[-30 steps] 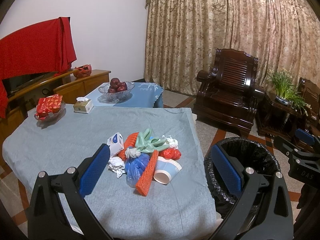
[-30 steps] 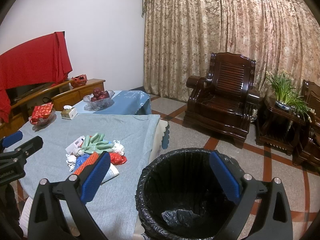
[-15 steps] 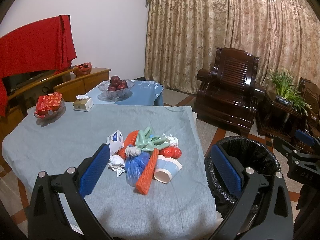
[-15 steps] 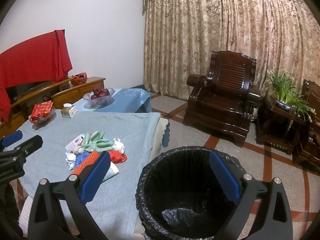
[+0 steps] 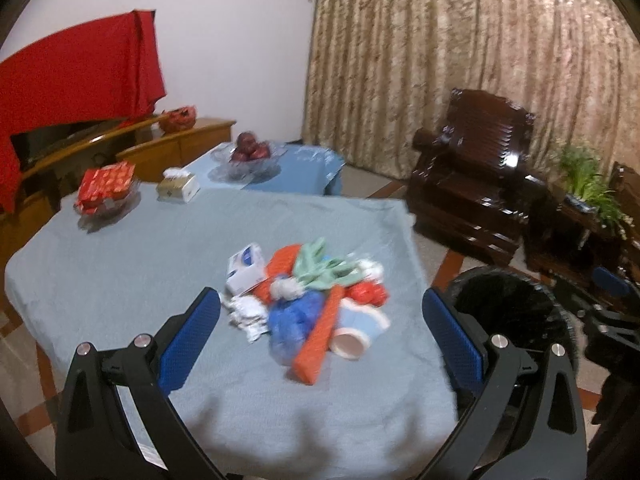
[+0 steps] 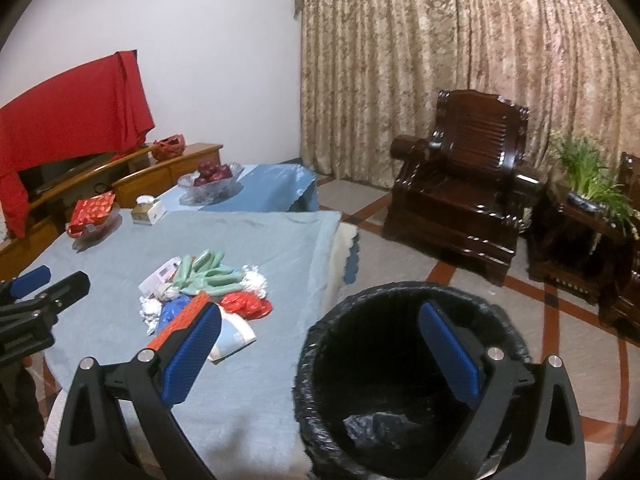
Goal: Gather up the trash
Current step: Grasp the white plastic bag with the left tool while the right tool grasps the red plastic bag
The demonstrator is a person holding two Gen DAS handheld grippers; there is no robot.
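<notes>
No writing in either view is sharp enough for me to read: the small white and blue box (image 5: 245, 268) in the trash pile carries print, but it is blurred, and the tissue box (image 5: 178, 187) at the far side of the table (image 5: 120, 272) shows no legible label either.

My left hand-held gripper (image 5: 320, 332) is spread wide, its blue pads framing the pile from above; it holds nothing and touches nothing. My right hand-held gripper (image 6: 320, 340) is just as wide apart and empty, poised over the rim of the black-lined trash bin (image 6: 320, 420), which stands on the floor just beside the table's near corner.

The trash sits heaped together on the grey-blue cloth near the table edge closest to the bin: the white box, a green rubber glove (image 5: 326, 268) on top, an orange mesh piece (image 5: 320, 344) lying slantwise, a crumpled blue plastic bag (image 5: 294, 320), a tipped paper cup (image 5: 356, 334) with its mouth toward me, a red wrapper (image 5: 368, 293) and wads of white tissue (image 5: 246, 312). All of it touches or overlaps.

At the table's far end stand a glass dish with a red packet (image 5: 106, 186) and the tissue box. Beyond, a lower table holds a bowl of red fruit (image 5: 250, 152). Some crumpled dark plastic lies at the bottom of the bin.
</notes>
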